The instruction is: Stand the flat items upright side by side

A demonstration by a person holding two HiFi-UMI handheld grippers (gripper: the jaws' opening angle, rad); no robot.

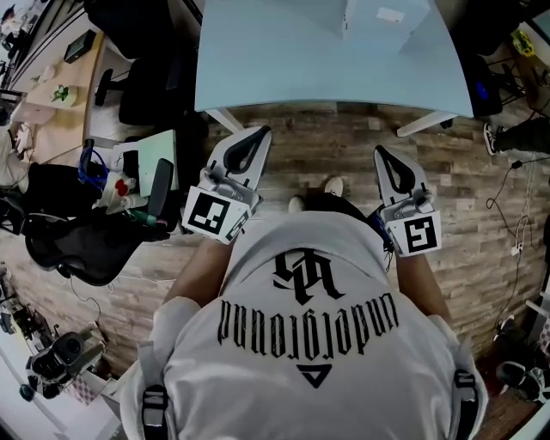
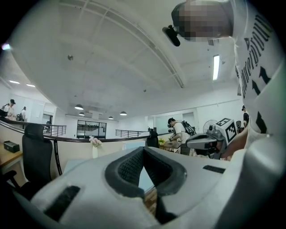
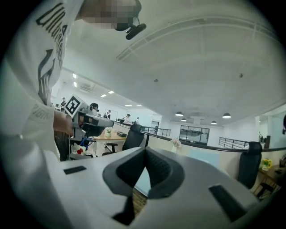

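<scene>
I stand in front of a pale blue table (image 1: 284, 69). At its far edge stands a pale box-like thing with a white label (image 1: 387, 15); I cannot tell what it is. My left gripper (image 1: 258, 131) is held level at waist height just short of the table's near edge, jaws shut with nothing between them. My right gripper (image 1: 379, 150) is alongside it, also shut and empty. In the left gripper view the left gripper (image 2: 143, 150) shows closed tips, and the right gripper (image 2: 210, 141) appears beside it. The right gripper view shows the right gripper's (image 3: 145, 150) tips meeting.
A black office chair (image 1: 146, 69) stands left of the table. A dark bag and clutter (image 1: 86, 241) lie on the floor at my left. White table legs (image 1: 228, 120) angle out below the near edge. Cables (image 1: 516, 215) trail over the wood floor at right.
</scene>
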